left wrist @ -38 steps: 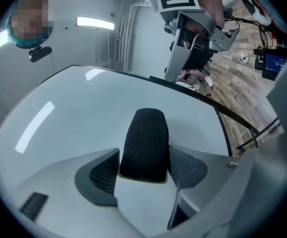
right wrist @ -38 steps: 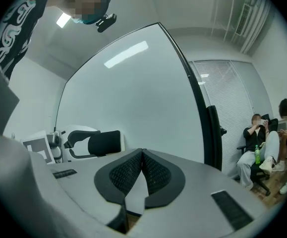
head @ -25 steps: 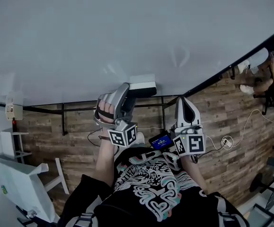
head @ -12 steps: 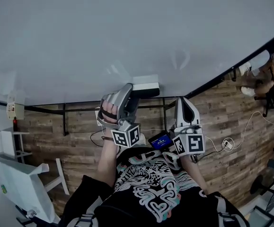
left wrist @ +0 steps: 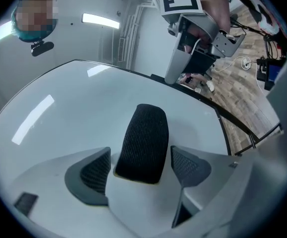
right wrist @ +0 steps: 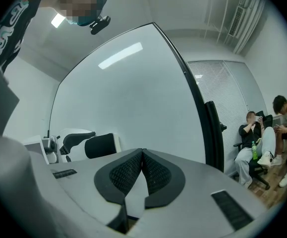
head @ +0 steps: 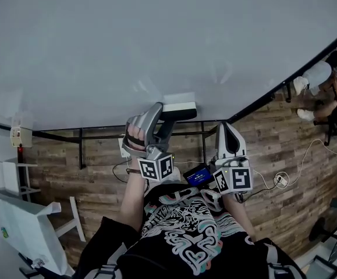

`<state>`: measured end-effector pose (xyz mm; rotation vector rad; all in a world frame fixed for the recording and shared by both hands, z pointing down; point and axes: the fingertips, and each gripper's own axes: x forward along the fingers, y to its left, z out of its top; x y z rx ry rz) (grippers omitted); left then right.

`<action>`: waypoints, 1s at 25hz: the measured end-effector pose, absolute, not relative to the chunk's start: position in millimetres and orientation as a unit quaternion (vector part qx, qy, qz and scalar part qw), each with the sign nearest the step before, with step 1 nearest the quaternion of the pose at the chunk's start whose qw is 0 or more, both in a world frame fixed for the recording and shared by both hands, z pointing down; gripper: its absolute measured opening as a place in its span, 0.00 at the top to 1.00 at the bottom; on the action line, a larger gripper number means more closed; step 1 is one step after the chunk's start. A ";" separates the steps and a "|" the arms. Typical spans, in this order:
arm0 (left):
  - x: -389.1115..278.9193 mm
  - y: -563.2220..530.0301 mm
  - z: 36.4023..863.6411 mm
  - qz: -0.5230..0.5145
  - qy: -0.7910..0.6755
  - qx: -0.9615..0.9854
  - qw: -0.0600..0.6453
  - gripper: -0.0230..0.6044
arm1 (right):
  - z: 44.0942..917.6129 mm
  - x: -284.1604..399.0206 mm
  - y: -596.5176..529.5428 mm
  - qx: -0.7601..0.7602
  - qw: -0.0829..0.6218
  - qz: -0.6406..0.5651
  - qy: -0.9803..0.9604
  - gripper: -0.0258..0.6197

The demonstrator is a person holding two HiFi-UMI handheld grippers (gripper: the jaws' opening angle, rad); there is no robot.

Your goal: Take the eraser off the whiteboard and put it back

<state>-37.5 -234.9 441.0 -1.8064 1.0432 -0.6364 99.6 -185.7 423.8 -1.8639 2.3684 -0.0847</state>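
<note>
The eraser (head: 178, 107), white-bodied with a black ribbed back (left wrist: 143, 143), sits against the whiteboard (head: 156, 39) near its lower edge. My left gripper (head: 166, 113) points level at the board with the eraser between its jaws. The jaws are opening and a narrow gap shows between each pad and the eraser (left wrist: 142, 155). My right gripper (head: 227, 127) hangs just right of it, short of the board's edge, shut with nothing between its pads (right wrist: 142, 152). The right gripper view shows the eraser (right wrist: 101, 145) and the left gripper (right wrist: 64, 143) off to its left.
The board's black frame and legs (head: 81, 147) stand over a wooden floor. A white chair (head: 22, 225) is at the lower left. Cables and a socket (head: 279, 176) lie on the floor at right. Two people (right wrist: 262, 133) sit beyond the board's right edge.
The left gripper stays at the eraser on the board and the right gripper holds still. The head view itself has drifted slightly.
</note>
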 end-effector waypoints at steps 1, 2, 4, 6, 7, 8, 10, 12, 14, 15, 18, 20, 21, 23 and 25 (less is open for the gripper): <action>-37.9 -234.2 441.7 -0.260 0.424 -0.736 0.459 0.38 | 423.6 99.5 -184.1 -0.616 0.063 -0.028 0.785 0.94; -38.5 -233.8 442.3 -0.260 0.424 -0.737 0.457 0.37 | 423.3 99.7 -183.1 -0.616 0.063 -0.027 0.785 0.94; -40.6 -233.4 443.8 -0.259 0.426 -0.741 0.450 0.36 | 423.2 100.4 -181.8 -0.616 0.063 -0.026 0.785 0.94; -43.6 -233.1 446.1 -0.259 0.429 -0.746 0.439 0.35 | 423.7 100.7 -180.2 -0.615 0.064 -0.027 0.785 0.94; -44.9 -232.5 447.2 -0.259 0.430 -0.748 0.434 0.34 | 423.8 100.6 -178.8 -0.615 0.065 -0.028 0.785 0.94; -45.9 -231.5 447.8 -0.259 0.432 -0.749 0.430 0.34 | 423.8 100.5 -177.1 -0.614 0.065 -0.028 0.786 0.94; -47.7 -228.5 448.2 -0.260 0.438 -0.749 0.424 0.34 | 423.7 100.1 -173.0 -0.611 0.065 -0.029 0.788 0.94; -51.0 -225.1 448.8 -0.258 0.446 -0.751 0.414 0.34 | 422.8 99.4 -168.2 -0.608 0.065 -0.028 0.791 0.94; -58.1 -221.1 448.7 -0.244 0.464 -0.760 0.385 0.33 | 420.8 98.8 -162.1 -0.604 0.066 -0.026 0.794 0.94; -63.5 -218.8 447.6 -0.231 0.476 -0.767 0.363 0.33 | 419.7 98.3 -159.0 -0.601 0.066 -0.025 0.796 0.94; -81.4 -209.9 443.2 -0.190 0.514 -0.781 0.299 0.33 | 418.2 96.2 -150.6 -0.593 0.064 -0.023 0.802 0.94; -88.2 -202.1 443.3 -0.176 0.526 -0.786 0.273 0.33 | 418.8 95.5 -143.8 -0.589 0.064 -0.025 0.805 0.94; -90.0 -197.9 443.9 -0.171 0.530 -0.788 0.262 0.33 | 419.3 95.5 -140.2 -0.587 0.064 -0.026 0.806 0.94; -92.3 -188.7 444.2 -0.159 0.535 -0.794 0.240 0.37 | 419.5 95.7 -133.4 -0.583 0.067 -0.028 0.809 0.94; -94.5 -177.6 442.5 -0.145 0.543 -0.797 0.221 0.40 | 418.1 96.0 -126.2 -0.578 0.071 -0.028 0.813 0.94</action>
